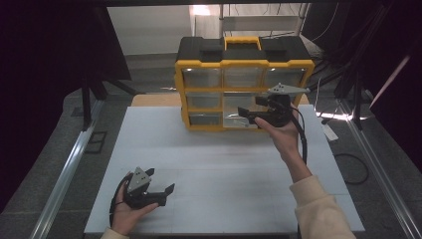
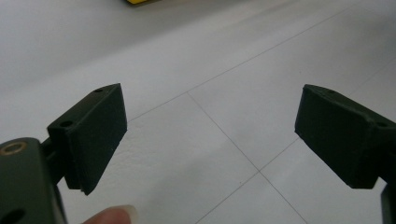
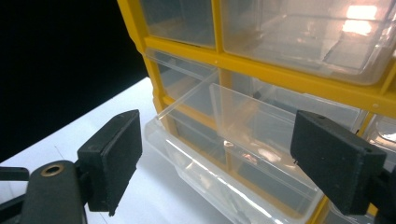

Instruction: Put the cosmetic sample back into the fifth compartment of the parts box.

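Observation:
A yellow and black organizer cabinet (image 1: 244, 64) with clear plastic drawers stands at the back middle of the white table (image 1: 224, 164). My right gripper (image 1: 245, 114) is held level in front of its lower rows, open. In the right gripper view, the right gripper (image 3: 217, 158) has its jaws wide apart with a pulled-out clear drawer (image 3: 243, 126) seen between them, and the pads do not touch it. Below it a second clear drawer (image 3: 196, 172) also juts out. My left gripper (image 1: 160, 180) rests at the table's front left; its jaws (image 2: 210, 135) are open over bare table.
Metal rails run along both sides of the table (image 1: 69, 159). Dark stands and cables (image 1: 348, 164) lie on the floor to the right. The cabinet's yellow frame (image 3: 299, 77) is close in front of the right gripper.

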`<state>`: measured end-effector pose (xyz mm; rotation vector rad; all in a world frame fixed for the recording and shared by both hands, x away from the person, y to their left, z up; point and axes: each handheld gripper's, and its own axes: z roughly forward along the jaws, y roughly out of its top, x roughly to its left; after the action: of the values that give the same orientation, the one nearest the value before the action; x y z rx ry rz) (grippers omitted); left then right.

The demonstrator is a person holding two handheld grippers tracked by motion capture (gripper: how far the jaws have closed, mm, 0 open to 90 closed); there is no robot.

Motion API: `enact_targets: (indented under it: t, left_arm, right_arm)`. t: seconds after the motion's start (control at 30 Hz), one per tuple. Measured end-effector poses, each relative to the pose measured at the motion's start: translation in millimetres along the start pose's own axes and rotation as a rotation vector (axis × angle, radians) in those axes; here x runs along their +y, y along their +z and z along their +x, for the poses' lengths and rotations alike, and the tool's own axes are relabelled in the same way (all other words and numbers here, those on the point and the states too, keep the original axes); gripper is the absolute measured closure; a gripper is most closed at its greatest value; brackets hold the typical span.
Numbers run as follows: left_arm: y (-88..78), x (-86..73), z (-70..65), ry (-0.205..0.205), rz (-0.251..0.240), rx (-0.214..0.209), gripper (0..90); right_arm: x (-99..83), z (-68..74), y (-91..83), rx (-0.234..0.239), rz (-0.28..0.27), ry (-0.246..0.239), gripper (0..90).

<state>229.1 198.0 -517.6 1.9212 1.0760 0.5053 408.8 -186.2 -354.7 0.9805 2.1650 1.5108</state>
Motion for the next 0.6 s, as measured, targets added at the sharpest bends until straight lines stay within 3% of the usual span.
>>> enact_targets:
  t: [0.23, 0.43, 0.6]
  left_arm:
    - [4.5, 2.0, -1.4, 0.01, 0.007, -0.01, 9.5]
    - [-1.1, -1.5, -2.9, 0.007, 0.002, -0.006, 9.5]
    - [-4.0, -3.2, -3.2, 0.004, -0.001, 0.0, 9.5]
  right_arm:
    - [-3.8, 4.8, -10.6, 0.011, -0.005, -0.031, 17.0]
    - [-12.6, 9.8, -15.6, 0.005, 0.006, -0.062, 17.3]
    - [-22.8, 9.1, -20.0, 0.004, 0.011, -0.056, 17.5]
